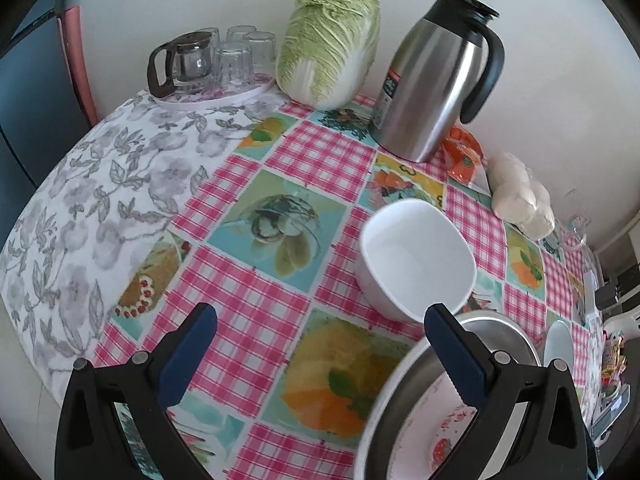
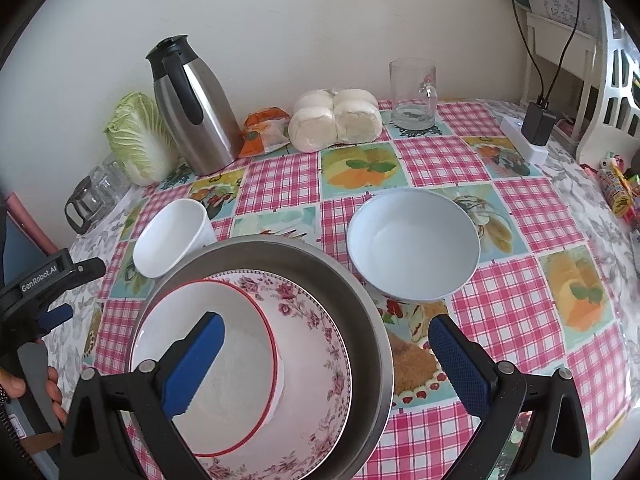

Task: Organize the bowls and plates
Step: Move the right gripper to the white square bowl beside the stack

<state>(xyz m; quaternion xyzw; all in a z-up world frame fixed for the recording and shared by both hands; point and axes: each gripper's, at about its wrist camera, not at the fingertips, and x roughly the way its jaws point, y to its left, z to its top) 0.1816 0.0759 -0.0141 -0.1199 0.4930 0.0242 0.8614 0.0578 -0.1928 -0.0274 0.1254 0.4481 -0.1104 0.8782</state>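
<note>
A stack sits near the table's front edge: a metal basin point(image 2: 360, 296) holds a floral-rimmed bowl point(image 2: 316, 300), and a red-rimmed white bowl point(image 2: 236, 364) rests inside that. My right gripper point(image 2: 328, 364) hangs open above the stack, its left finger over the red-rimmed bowl, its right finger past the basin's rim. A pale round bowl point(image 2: 412, 244) stands to the right and a white squarish bowl point(image 2: 172, 236) behind left. My left gripper point(image 1: 324, 360) is open and empty over the tablecloth, left of the basin point(image 1: 404, 392), with the squarish bowl point(image 1: 416, 256) just ahead.
Along the wall stand a steel thermos jug point(image 2: 192, 108), a cabbage point(image 2: 138, 140), bagged buns point(image 2: 336, 120), an orange packet point(image 2: 264, 132) and a glass mug point(image 2: 414, 94). A tray of glasses point(image 1: 224, 64) is far left, a power strip point(image 2: 524, 140) far right.
</note>
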